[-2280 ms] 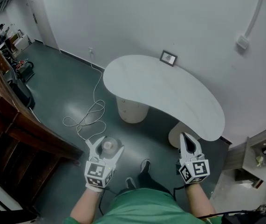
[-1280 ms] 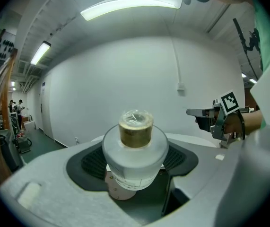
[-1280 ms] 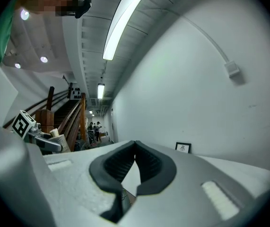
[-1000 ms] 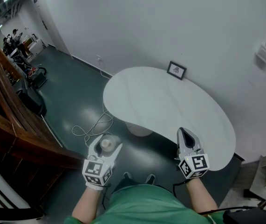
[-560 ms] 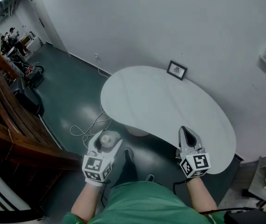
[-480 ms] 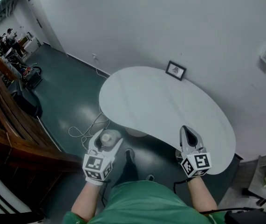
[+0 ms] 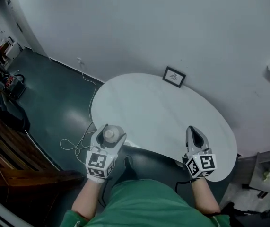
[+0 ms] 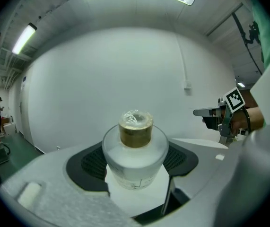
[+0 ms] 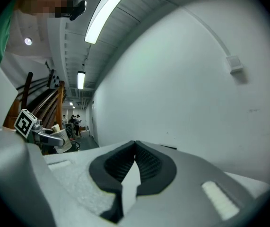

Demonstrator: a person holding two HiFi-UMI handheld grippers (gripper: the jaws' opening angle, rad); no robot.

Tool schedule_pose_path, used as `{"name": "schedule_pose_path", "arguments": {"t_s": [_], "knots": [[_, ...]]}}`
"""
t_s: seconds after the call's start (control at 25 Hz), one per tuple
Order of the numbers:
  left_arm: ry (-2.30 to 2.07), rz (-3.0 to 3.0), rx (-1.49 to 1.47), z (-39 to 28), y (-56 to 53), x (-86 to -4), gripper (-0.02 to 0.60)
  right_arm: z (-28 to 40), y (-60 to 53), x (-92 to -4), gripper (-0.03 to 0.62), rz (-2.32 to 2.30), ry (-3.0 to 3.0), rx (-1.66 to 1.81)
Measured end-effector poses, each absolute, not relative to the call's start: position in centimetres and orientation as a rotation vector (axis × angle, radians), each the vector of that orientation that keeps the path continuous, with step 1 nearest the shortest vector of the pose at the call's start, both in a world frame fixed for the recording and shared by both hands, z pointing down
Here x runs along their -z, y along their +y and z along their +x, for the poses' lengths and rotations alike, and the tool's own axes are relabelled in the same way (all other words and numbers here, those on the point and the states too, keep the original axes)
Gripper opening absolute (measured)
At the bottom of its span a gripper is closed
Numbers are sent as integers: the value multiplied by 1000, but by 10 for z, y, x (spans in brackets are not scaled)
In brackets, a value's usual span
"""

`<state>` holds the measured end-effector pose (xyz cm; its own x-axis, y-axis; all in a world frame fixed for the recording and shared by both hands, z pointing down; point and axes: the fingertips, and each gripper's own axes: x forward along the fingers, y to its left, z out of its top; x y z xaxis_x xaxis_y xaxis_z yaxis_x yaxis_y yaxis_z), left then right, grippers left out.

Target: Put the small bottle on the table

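Note:
A small clear bottle [image 8: 134,150] with a brownish cap [image 8: 135,126] stands upright between the dark pads of my left gripper [image 8: 135,162], which is shut on it. In the head view that left gripper [image 7: 108,137] and the bottle [image 7: 109,134] hover at the near left edge of the white kidney-shaped table [image 7: 158,112]. My right gripper [image 7: 195,137] is held over the table's near right edge, its jaws shut with nothing between them. In the right gripper view the right gripper's [image 9: 135,162] pads meet at the tips.
A small framed picture [image 7: 173,76] stands at the table's far edge against the white wall. A white cable [image 7: 80,134] loops over the dark green floor to the left. Wooden stair rails [image 7: 12,155] lie at the far left, a shelf unit [image 7: 267,174] at the right.
I have come closer to the table: both grippers, earlier over the floor short of it, now reach its near edge. The bottle stays held in the left gripper.

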<state>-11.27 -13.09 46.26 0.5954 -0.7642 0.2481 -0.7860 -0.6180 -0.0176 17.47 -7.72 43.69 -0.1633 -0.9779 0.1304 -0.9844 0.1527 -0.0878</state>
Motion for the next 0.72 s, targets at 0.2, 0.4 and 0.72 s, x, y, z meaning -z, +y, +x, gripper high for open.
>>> {"name": "schedule_pose_path", "arguments": {"t_s": [0.2,0.4,0.72], "knots": [[-1271,2785,-397,-131,-195,-468,345,149,-129,-441,-2,2032,-2293,-248],[-1189,2838,-413,-142,-244,-475,345,121,-165,-433,-2,2062,-2252,-223],[-1102,2883,-420,-127,-300,-491,345,121,-189,-443,-2,2089,-2163,-247]]}}
